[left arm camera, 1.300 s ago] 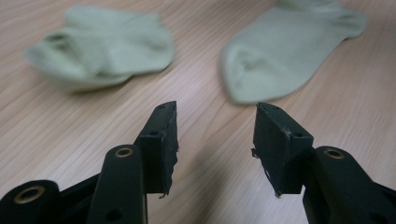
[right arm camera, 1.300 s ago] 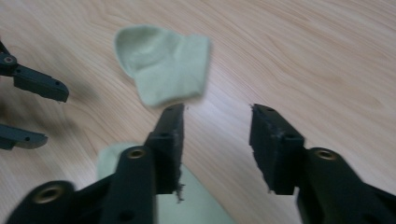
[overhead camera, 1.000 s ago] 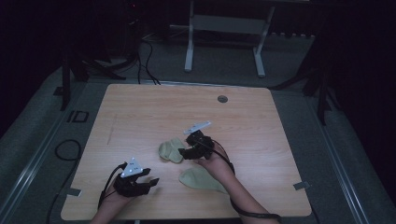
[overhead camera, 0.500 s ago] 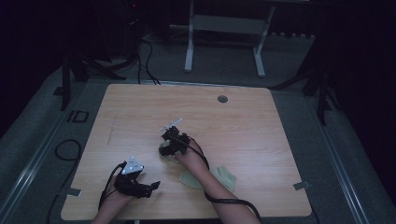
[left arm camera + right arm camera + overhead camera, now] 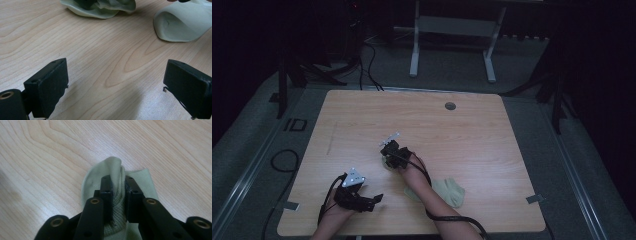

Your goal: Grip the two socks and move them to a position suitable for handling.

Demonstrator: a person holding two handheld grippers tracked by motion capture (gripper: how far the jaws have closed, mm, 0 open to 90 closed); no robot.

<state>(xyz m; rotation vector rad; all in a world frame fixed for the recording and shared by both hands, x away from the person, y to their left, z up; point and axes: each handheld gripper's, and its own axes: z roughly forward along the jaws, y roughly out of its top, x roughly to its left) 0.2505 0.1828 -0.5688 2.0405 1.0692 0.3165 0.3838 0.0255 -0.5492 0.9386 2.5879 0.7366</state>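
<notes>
Dark room, grey floor, a light wood table point(image 5: 472, 125) at frame centre in the high view, with a round grommet hole point(image 5: 450, 106) near its upper edge and a metal stand point(image 5: 452, 35) behind it at the top of the frame. The right gripper point(image 5: 388, 156) sits just left of table centre. Its jaws have just been closing and now pinch a bunched fold of a pale green sock point(image 5: 117, 180), with knit fabric squeezed between the pads in the right gripper view. A second pale green sock point(image 5: 447, 190) lies flat at lower right of centre, just beside the right forearm. The left gripper point(image 5: 374, 200) is at lower left of the table, jaws spread wide over bare wood with nothing between them. In the left gripper view both socks lie at the top edge, well ahead of the jaws.
</notes>
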